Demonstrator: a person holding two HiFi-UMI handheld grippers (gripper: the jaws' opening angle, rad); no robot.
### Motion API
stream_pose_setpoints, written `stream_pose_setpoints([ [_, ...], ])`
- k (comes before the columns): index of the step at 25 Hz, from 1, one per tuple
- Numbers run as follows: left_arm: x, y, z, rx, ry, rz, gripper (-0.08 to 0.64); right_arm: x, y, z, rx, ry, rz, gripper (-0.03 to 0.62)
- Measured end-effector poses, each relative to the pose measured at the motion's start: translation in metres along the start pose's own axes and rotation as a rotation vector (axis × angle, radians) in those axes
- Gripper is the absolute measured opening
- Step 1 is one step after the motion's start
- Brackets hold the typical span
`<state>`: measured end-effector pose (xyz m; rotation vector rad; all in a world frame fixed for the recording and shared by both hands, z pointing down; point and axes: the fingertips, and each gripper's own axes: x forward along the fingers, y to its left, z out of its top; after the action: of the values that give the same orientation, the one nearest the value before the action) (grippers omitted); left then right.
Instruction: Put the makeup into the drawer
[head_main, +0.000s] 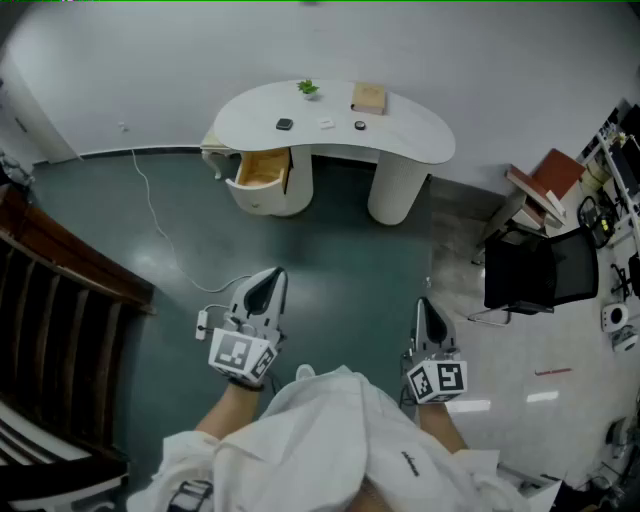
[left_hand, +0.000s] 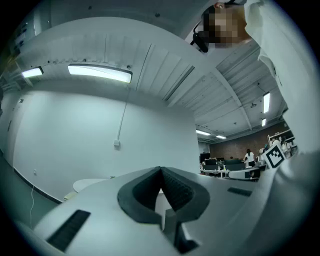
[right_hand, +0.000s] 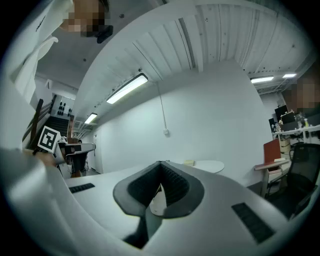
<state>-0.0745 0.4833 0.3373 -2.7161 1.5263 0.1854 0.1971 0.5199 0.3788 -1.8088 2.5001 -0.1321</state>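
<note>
A white curved table (head_main: 420, 135) stands far ahead against the wall. Its drawer (head_main: 262, 170) is pulled open and shows a wooden inside. On the tabletop lie a small dark compact (head_main: 285, 124), a small white item (head_main: 327, 123) and a dark round item (head_main: 360, 125). Both grippers hang low over the green floor, well short of the table. My left gripper (head_main: 270, 276) (left_hand: 161, 173) is shut with nothing between its jaws. My right gripper (head_main: 424, 306) (right_hand: 161, 168) is shut and empty too, and the table (right_hand: 210, 165) shows beyond it.
A small plant (head_main: 308, 88) and a tan box (head_main: 368, 97) also sit on the table. A black chair (head_main: 540, 268) and a red-brown shelf (head_main: 545, 178) stand at the right. A dark wooden railing (head_main: 60, 270) is at the left. A white cable (head_main: 160, 228) crosses the floor.
</note>
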Motion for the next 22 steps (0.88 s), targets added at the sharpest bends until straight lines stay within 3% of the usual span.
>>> stream_pose_setpoints([
  [22,-0.002,0.021,0.008,-0.012,-0.003,-0.015,0.021,0.013,0.028,-0.001,0.023,-0.019,0.007,0.017],
])
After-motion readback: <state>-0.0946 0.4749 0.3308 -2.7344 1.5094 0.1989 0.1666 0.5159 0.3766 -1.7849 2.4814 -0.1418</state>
